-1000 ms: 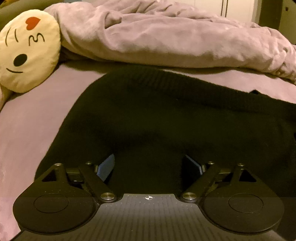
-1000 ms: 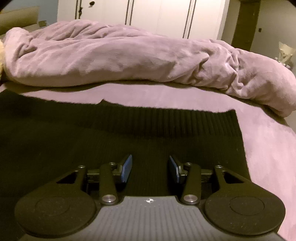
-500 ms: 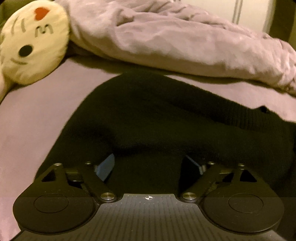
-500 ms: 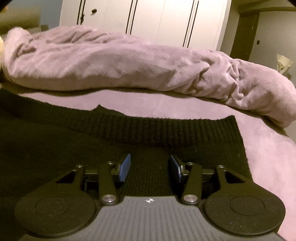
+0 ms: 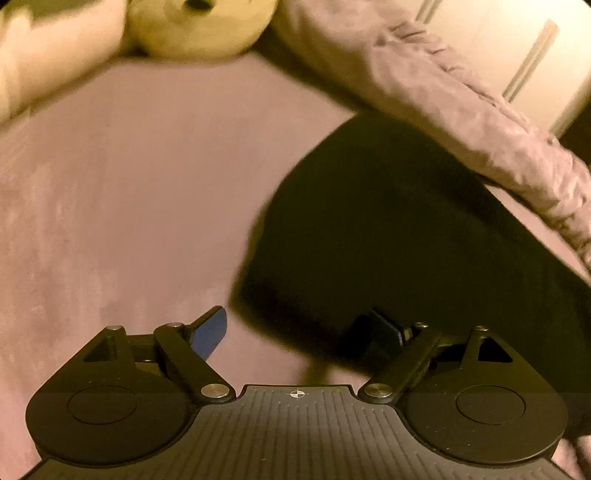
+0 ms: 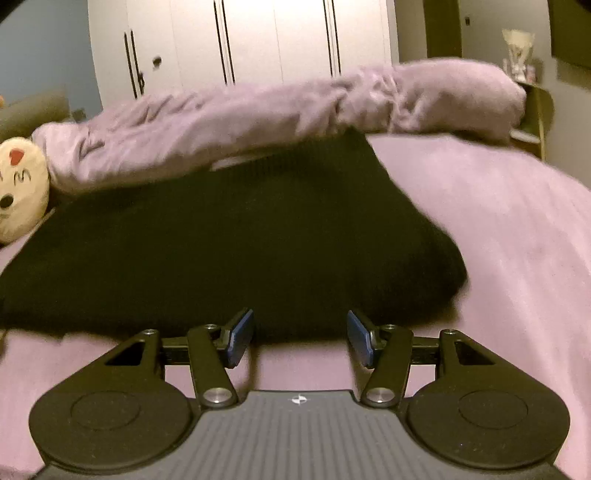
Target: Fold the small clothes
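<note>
A black knit sweater point(image 6: 236, 243) lies folded on the lilac bed sheet point(image 6: 517, 236); it also shows in the left wrist view point(image 5: 388, 240), to the right. My left gripper point(image 5: 299, 332) is open and empty, at the sweater's near left corner, with its right finger against the dark cloth. My right gripper point(image 6: 300, 338) is open and empty, just in front of the sweater's near edge, above the sheet.
A rumpled lilac duvet point(image 6: 280, 110) lies along the far side of the sweater. A cream face-print pillow point(image 6: 18, 188) sits at the far left, also seen in the left wrist view point(image 5: 199, 26). White wardrobe doors point(image 6: 243, 40) stand behind the bed.
Both grippers have pulled back off the sweater toward its near edge. The left view has swung left over bare sheet. The right gripper has opened wider.
</note>
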`<state>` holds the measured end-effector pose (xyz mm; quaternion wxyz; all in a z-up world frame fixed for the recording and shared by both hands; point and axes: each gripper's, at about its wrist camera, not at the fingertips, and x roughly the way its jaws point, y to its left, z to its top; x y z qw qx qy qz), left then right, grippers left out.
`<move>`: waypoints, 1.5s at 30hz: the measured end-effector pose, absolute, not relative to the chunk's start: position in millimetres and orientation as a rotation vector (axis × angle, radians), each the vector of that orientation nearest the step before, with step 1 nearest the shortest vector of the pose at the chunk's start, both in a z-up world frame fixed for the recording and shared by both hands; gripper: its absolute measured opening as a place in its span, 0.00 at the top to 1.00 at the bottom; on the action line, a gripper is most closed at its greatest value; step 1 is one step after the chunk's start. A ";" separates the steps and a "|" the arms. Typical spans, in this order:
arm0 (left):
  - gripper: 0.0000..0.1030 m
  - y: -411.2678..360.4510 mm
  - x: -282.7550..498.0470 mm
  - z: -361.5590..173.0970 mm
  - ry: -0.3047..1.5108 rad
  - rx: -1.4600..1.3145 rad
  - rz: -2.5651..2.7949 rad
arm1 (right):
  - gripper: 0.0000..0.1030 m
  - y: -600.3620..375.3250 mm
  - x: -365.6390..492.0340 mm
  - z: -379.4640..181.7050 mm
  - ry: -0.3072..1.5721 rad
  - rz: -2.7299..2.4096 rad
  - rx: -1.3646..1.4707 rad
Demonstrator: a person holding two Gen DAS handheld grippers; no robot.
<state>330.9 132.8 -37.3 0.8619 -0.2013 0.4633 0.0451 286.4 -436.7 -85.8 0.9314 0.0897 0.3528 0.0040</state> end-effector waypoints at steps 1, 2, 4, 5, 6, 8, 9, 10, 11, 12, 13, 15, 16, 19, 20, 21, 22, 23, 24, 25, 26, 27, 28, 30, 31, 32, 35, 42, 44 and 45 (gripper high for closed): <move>0.14 139.1 329.4 -41.8 0.982 -0.488 0.084 | 0.42 -439.1 278.9 -89.4 0.761 0.017 0.213; 0.14 143.8 328.7 -46.6 0.989 -0.543 0.076 | 0.42 -440.8 272.8 -92.4 0.773 0.015 0.236; 0.14 150.5 328.5 -53.0 0.986 -0.617 0.070 | 0.40 -440.6 260.0 -94.1 0.757 0.017 0.241; 0.14 152.0 330.0 -54.9 0.984 -0.630 0.059 | 0.39 -439.7 256.1 -94.5 0.757 0.022 0.232; 0.13 151.5 332.0 -55.5 0.984 -0.631 0.047 | 0.38 -438.1 253.1 -95.1 0.756 0.023 0.222; 0.13 151.2 334.0 -56.7 0.979 -0.634 0.021 | 0.30 -433.5 249.6 -97.3 0.755 0.034 0.200; 0.13 151.3 335.8 -57.9 0.978 -0.653 0.011 | 0.28 -430.2 249.0 -98.4 0.752 0.042 0.184; 0.13 151.9 337.0 -59.1 0.971 -0.681 0.002 | 0.26 -426.5 248.8 -99.4 0.747 0.043 0.164; 0.13 152.2 338.2 -60.3 0.964 -0.715 -0.010 | 0.24 -423.7 248.9 -100.2 0.742 0.040 0.149; 0.13 153.6 340.7 -63.0 0.958 -0.751 -0.023 | 0.23 -421.9 249.4 -100.6 0.739 0.038 0.146; 0.14 154.8 343.9 -65.4 0.951 -0.773 -0.023 | 0.21 -420.7 250.6 -101.0 0.735 0.034 0.150; 0.15 157.6 346.9 -68.2 0.935 -0.808 -0.026 | 0.17 -419.3 251.8 -101.7 0.733 0.030 0.160; 0.15 159.5 348.8 -69.6 0.931 -0.824 -0.027 | 0.16 -417.5 251.2 -102.5 0.734 0.030 0.157; 0.20 164.8 352.7 -71.8 0.937 -0.861 -0.011 | 0.14 -415.3 252.2 -102.1 0.741 0.034 0.141; 0.24 167.2 354.7 -71.6 0.942 -0.871 -0.006 | 0.14 -416.2 253.1 -101.1 0.744 0.036 0.145; 0.27 168.5 356.7 -71.5 0.949 -0.874 -0.001 | 0.14 -419.4 256.0 -98.9 0.746 0.039 0.166; 0.28 169.1 360.6 -71.4 0.954 -0.871 -0.003 | 0.14 -426.8 258.6 -96.7 0.745 0.042 0.207; 0.31 170.3 361.1 -70.9 0.958 -0.869 -0.006 | 0.14 -436.2 261.5 -95.2 0.737 0.035 0.271; 0.33 171.2 363.7 -71.1 0.961 -0.868 -0.009 | 0.14 -450.9 267.1 -93.5 0.724 0.011 0.373; 0.34 173.5 361.4 -71.8 0.962 -0.872 -0.011 | 0.14 -467.0 272.5 -93.6 0.712 -0.021 0.484; 0.34 175.7 361.2 -73.3 0.962 -0.883 -0.015 | 0.14 -482.6 277.1 -94.8 0.698 -0.046 0.590; 0.34 177.5 360.5 -74.5 0.961 -0.896 -0.017 | 0.14 -497.9 281.6 -97.0 0.683 -0.063 0.697; 0.34 179.1 360.9 -75.6 0.961 -0.910 -0.017 | 0.14 -515.4 287.9 -100.8 0.667 -0.076 0.818; 0.27 179.4 363.3 -77.1 0.958 -0.931 -0.019 | 0.14 -537.9 298.0 -106.2 0.636 -0.096 0.960; 0.24 179.7 364.0 -77.5 0.956 -0.941 -0.022 | 0.14 -544.9 301.2 -108.1 0.618 -0.108 0.995; 0.21 178.7 365.4 -77.5 0.955 -0.944 -0.025 | 0.14 -551.8 305.5 -109.2 0.599 -0.124 1.022; 0.17 175.4 366.6 -75.4 0.953 -0.935 -0.025 | 0.17 -561.4 320.4 -117.4 0.613 -0.123 1.085; 0.49 174.2 367.6 -78.8 0.948 -0.975 -0.015 | 0.53 -559.8 342.4 -122.0 0.670 -0.144 1.061; 0.56 174.1 367.6 -79.1 0.946 -0.980 -0.023 | 0.46 -560.7 342.1 -122.1 0.670 -0.125 1.065; 0.57 174.2 367.6 -79.4 0.945 -0.982 -0.030 | 0.43 -560.3 343.0 -121.7 0.670 -0.112 1.058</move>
